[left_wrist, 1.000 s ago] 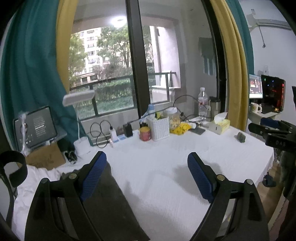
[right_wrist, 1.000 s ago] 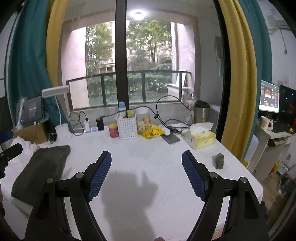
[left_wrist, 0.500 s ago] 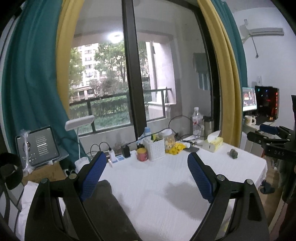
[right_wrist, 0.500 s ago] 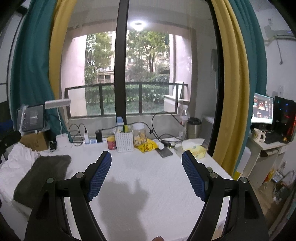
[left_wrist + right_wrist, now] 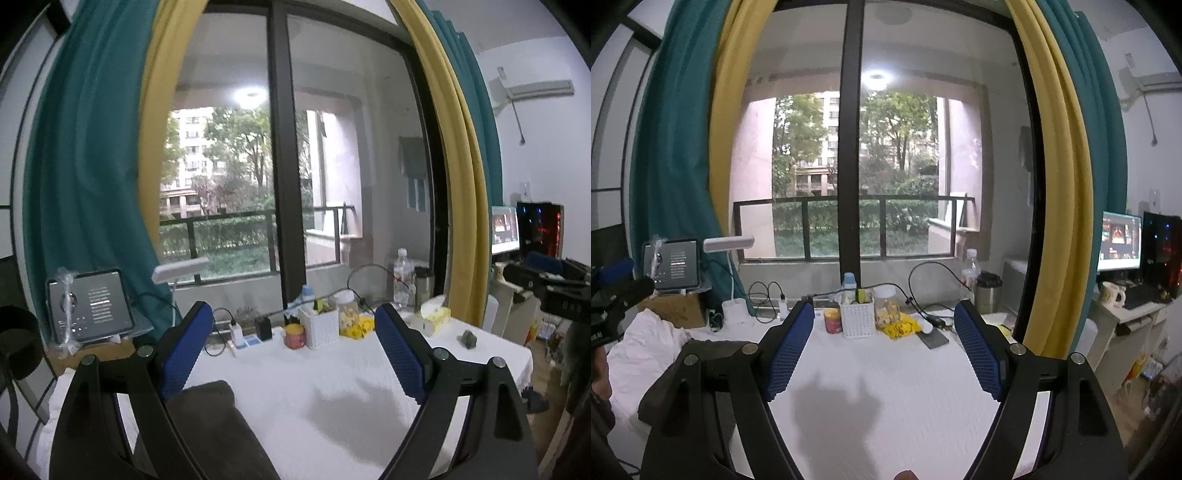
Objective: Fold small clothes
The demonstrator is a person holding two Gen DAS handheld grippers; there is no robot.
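1. Both tools are held up above the desk (image 5: pixel 886 376). They point at the window, not at any cloth.
2. The left tool (image 5: pixel 291 354) is wide open. Nothing is between its blue pads.
3. The right tool (image 5: pixel 884 350) is wide open too, and it holds nothing.
4. I think the fold has not started, or one piece is done and the next is due. I cannot tell which.
5. The dark cloth (image 5: pixel 207 421) lies on the near left part of the desk. In the left view it sits just under the left tool, partly hidden by it.
6. In the right view the same cloth shows at the left edge, behind the tool's arm.
7. It looks thick and soft, dark grey-brown, with round edges. It seems flat and maybe folded once, but I cannot be sure.
8. A white cloth (image 5: pixel 646 343) is bunched up at the far left, just beside the dark one. It looks crumpled.
9. The next move should be to tip a tool down and reach left for a cloth edge.
10. The tool must close on one edge only, then pull it to the bare middle of the desk.
11. A basket (image 5: pixel 857 319), a jar and a red can stand at the far side, well apart from the cloths.
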